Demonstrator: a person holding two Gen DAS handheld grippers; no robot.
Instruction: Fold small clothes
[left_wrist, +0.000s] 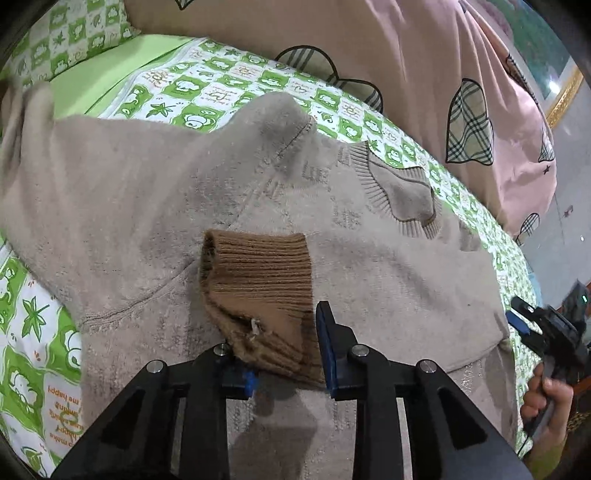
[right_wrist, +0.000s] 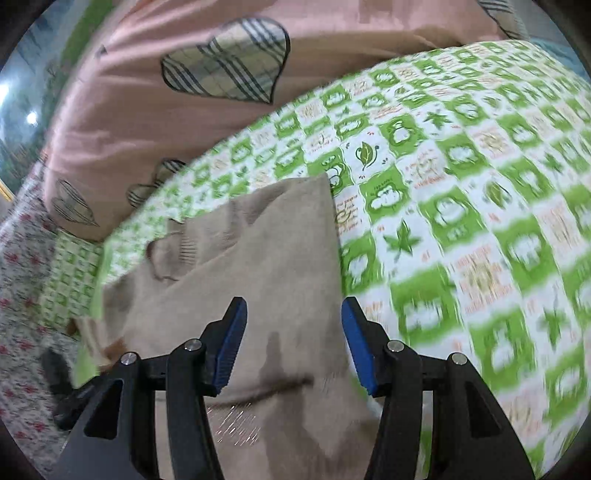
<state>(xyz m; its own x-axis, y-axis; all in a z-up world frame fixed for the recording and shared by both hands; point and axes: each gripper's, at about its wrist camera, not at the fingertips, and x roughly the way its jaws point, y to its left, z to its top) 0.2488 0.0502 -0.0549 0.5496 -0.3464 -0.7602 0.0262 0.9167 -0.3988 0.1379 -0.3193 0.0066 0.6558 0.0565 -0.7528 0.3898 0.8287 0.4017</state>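
Observation:
A small beige sweater (left_wrist: 155, 192) with a ribbed neckline (left_wrist: 402, 192) lies spread on a green and white patterned bed sheet (left_wrist: 192, 88). My left gripper (left_wrist: 284, 354) is shut on the sweater's brown ribbed cuff (left_wrist: 258, 280) and holds that sleeve over the sweater's body. My right gripper (right_wrist: 293, 343) is open and empty just above the sweater (right_wrist: 266, 258) near its right edge. The right gripper also shows at the right edge of the left wrist view (left_wrist: 546, 332), held by a hand.
A pink quilt (left_wrist: 406, 66) with plaid heart patches is piled along the far side of the bed and shows in the right wrist view (right_wrist: 166, 92) too. The green and white sheet (right_wrist: 480, 221) stretches to the right of the sweater. A floral cloth (right_wrist: 22, 295) lies at the left.

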